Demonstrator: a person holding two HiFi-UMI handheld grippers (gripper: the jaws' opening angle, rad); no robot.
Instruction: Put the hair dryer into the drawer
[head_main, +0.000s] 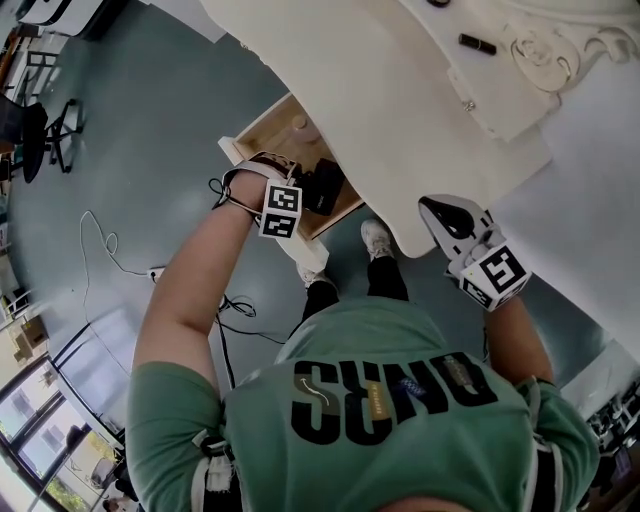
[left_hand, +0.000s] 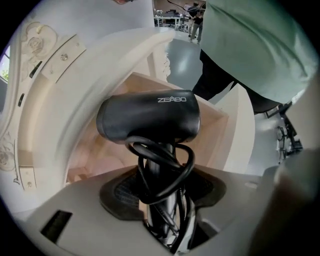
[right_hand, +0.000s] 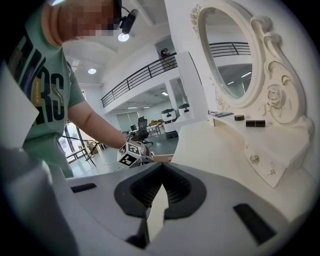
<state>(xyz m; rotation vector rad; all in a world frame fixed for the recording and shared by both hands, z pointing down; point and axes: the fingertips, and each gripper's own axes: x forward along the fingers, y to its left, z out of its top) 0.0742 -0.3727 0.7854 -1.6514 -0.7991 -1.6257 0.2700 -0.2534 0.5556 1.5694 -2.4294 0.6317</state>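
Note:
A black hair dryer (left_hand: 148, 117) marked ZEABO hangs head-down over the open wooden drawer (left_hand: 97, 150), its cord wound round the handle. My left gripper (left_hand: 162, 192) is shut on that handle and points straight down. In the head view the left gripper (head_main: 303, 192) holds the hair dryer (head_main: 322, 186) just inside the drawer (head_main: 270, 125), near its right end. My right gripper (head_main: 432, 207) hovers at the dressing table's front edge, jaws together and nothing between them. In its own view the right gripper (right_hand: 161, 170) points across the tabletop.
The white dressing table (head_main: 400, 90) overhangs the back of the drawer. An oval mirror (right_hand: 235, 65) stands on it, with small dark items (right_hand: 255, 123) on a ledge. The person's shoes (head_main: 377, 238) are below the drawer, and cables (head_main: 100, 245) lie on the grey floor.

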